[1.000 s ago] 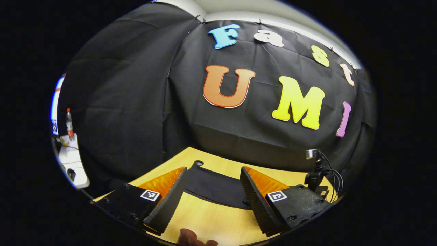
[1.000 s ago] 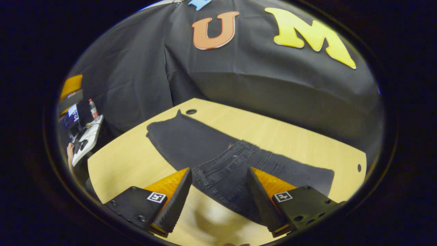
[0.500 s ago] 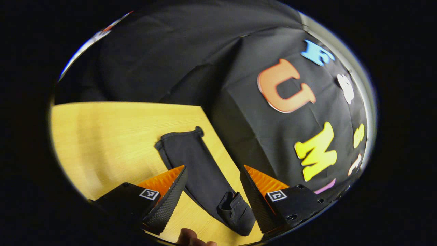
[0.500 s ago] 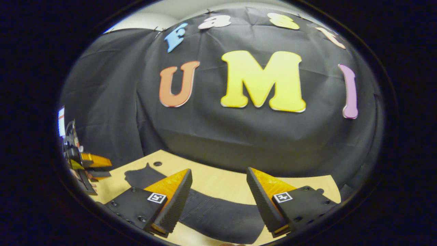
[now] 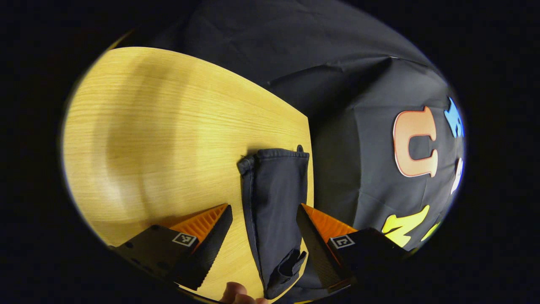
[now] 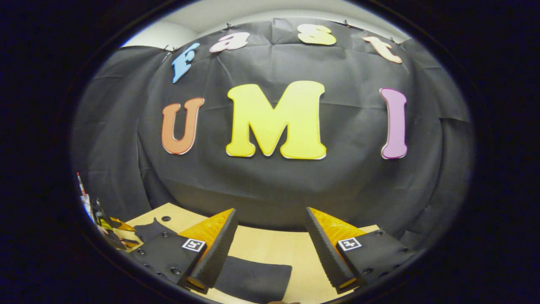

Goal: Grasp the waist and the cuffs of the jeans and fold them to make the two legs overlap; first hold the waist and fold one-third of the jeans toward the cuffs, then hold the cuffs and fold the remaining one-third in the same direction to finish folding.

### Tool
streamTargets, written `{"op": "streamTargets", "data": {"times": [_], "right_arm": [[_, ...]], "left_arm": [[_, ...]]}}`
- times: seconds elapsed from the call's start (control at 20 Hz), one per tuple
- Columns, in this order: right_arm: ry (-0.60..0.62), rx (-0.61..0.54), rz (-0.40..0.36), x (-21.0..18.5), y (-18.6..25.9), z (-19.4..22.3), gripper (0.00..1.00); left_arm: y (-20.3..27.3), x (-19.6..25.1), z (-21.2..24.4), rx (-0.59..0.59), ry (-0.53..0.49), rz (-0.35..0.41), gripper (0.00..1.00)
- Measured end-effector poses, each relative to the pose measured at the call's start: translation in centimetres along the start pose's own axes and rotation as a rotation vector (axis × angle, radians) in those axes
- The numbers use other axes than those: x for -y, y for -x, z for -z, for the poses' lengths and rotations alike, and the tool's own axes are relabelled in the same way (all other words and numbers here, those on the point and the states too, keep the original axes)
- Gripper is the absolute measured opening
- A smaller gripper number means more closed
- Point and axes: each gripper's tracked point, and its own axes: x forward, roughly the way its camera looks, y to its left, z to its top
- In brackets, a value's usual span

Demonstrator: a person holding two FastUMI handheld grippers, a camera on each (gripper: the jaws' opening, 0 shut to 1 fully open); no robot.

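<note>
— Grippers? 
— Left gripper (image 5: 263, 226) released, jaws apart, straddling the jeans (image 5: 274, 198) at lower centre. Right gripper (image 6: 270, 236) likewise released, grasping nothing.
— Jeans? 
— Flat on the bench (image 5: 168, 126).

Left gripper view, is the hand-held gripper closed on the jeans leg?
No, the left hand-held gripper is open, its fingers apart on either side of the jeans leg.
</note>
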Motion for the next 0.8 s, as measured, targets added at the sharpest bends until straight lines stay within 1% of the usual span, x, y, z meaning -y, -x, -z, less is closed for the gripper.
{"op": "streamTargets", "data": {"times": [0.1,0.3,0.45,0.5,0.55,0.65,0.7,0.75,0.8], "right_arm": [[-0.001,0.003,0.023,1.4,0.4,-0.2,0.95],[0.005,0.0,0.066,3.7,0.6,-0.3,0.95],[0.001,-0.012,0.09,5.2,0.9,0.0,0.95],[-0.002,-0.014,0.096,5.6,1.1,0.1,1.0],[-0.003,-0.014,0.103,6.0,1.3,0.0,0.95],[-0.001,-0.01,0.114,6.7,1.6,-0.2,0.95],[0.002,-0.008,0.118,6.9,1.7,-0.4,0.95],[0.006,-0.003,0.119,7.1,1.9,-0.6,0.95],[0.01,0.0,0.122,7.3,2.0,-0.7,0.98]], "left_arm": [[-1.0,0.4,-0.4,0.013,-0.003,0.007,0.99],[-2.8,1.7,-1.3,0.01,0.069,0.037,0.99],[-4.2,2.4,-1.4,0.015,0.083,0.058,0.98],[-4.3,2.2,-1.4,0.008,0.082,0.05,0.98],[-4.7,1.5,-1.3,0.0,0.081,0.026,0.96],[-5.6,-0.9,-0.9,-0.001,0.07,-0.058,0.54],[-5.0,-0.7,-1.3,0.002,0.072,-0.056,0.33],[-5.0,-0.7,-1.1,0.005,0.048,-0.056,0.12],[-4.9,-0.5,-1.1,0.007,0.024,-0.056,0.0]]}}
